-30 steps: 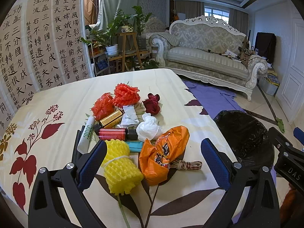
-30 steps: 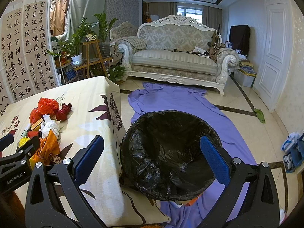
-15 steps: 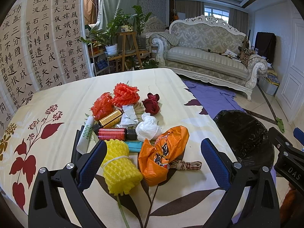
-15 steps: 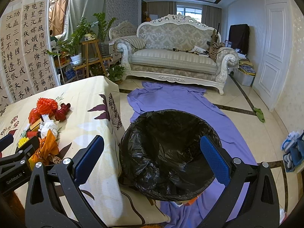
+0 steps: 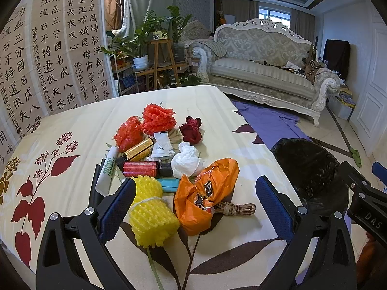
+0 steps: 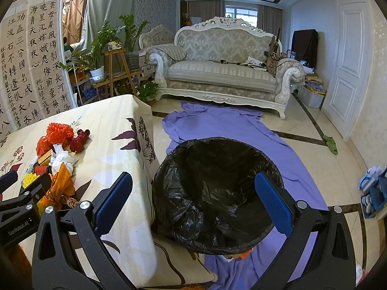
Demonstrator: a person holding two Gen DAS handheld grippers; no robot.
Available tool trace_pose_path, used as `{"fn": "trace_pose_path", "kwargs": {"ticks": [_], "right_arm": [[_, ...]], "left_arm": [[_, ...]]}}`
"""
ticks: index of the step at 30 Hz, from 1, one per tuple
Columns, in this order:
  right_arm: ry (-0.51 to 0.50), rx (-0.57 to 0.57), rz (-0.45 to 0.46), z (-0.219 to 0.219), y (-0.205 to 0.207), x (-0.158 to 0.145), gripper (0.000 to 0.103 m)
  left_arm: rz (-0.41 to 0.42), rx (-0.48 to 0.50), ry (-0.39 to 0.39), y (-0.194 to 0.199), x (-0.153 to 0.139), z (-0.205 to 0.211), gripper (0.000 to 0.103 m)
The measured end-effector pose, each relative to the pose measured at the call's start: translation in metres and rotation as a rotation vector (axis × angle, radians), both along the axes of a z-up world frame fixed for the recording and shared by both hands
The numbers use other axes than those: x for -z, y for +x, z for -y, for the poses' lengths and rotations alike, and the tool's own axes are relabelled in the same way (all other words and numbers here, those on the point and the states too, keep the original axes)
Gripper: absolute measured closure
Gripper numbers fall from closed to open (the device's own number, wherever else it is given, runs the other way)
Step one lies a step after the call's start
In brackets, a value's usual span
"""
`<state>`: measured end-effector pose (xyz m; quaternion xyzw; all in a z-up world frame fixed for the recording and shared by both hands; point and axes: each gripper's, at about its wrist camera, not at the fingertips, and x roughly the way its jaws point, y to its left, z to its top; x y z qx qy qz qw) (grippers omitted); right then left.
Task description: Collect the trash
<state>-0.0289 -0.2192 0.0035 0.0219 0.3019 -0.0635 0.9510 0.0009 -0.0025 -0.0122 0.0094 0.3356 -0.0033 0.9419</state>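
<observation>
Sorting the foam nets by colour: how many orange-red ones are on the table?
2: one orange-red foam net at the pile's far end, another beside it nearer the left gripper; others may be buried.

The left wrist view looks forward and slightly down along its two blue-padded fingers (image 5: 117,207) across a cream floral-printed tablecloth (image 5: 72,130), close to a heap of litter led by a crumpled orange plastic bag (image 5: 205,193). The right wrist view sits beside the table edge, facing a round bin lined with black plastic (image 6: 212,188) on the floor, near and from above. Both views face the ornate white-framed sofa (image 5: 261,67) at the far wall. They share the bin, the litter heap, the sofa and each other's black gripper frames at the picture edges.
</observation>
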Motion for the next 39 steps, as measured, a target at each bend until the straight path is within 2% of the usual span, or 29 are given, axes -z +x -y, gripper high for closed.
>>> {"fn": "trace_pose_path", "kwargs": {"ticks": [8, 17, 20, 22, 23, 32, 35, 39], "right_arm": [[-0.002, 0.004, -0.013, -0.004, 0.003, 0.005, 0.004], [0.006, -0.002, -0.025, -0.004, 0.003, 0.007, 0.005], [0.004, -0.022, -0.036, -0.011, 0.004, 0.008, 0.011], [0.004, -0.043, -0.052, -0.017, 0.007, 0.008, 0.018], [0.005, -0.051, -0.057, -0.02, 0.009, 0.008, 0.018], [-0.001, -0.169, -0.063, -0.066, 0.015, 0.001, 0.019], [-0.006, -0.217, -0.073, -0.086, 0.017, 0.001, 0.027], [-0.003, -0.287, -0.09, -0.114, 0.02, 0.002, 0.027]], "left_arm": [[-0.012, 0.017, 0.006, 0.0, 0.005, 0.011, 0.007], [-0.021, 0.022, 0.007, -0.003, -0.002, 0.005, 0.007], [-0.015, 0.009, 0.013, -0.005, -0.006, -0.005, 0.01], [-0.013, -0.002, 0.016, -0.006, -0.008, -0.013, 0.019], [-0.017, -0.013, 0.018, -0.008, -0.008, -0.02, 0.025], [-0.018, -0.093, 0.026, -0.015, -0.013, -0.073, 0.026], [-0.028, -0.124, 0.017, -0.016, -0.011, -0.09, 0.026], [-0.035, -0.149, 0.01, -0.017, -0.009, -0.106, 0.026]]}}
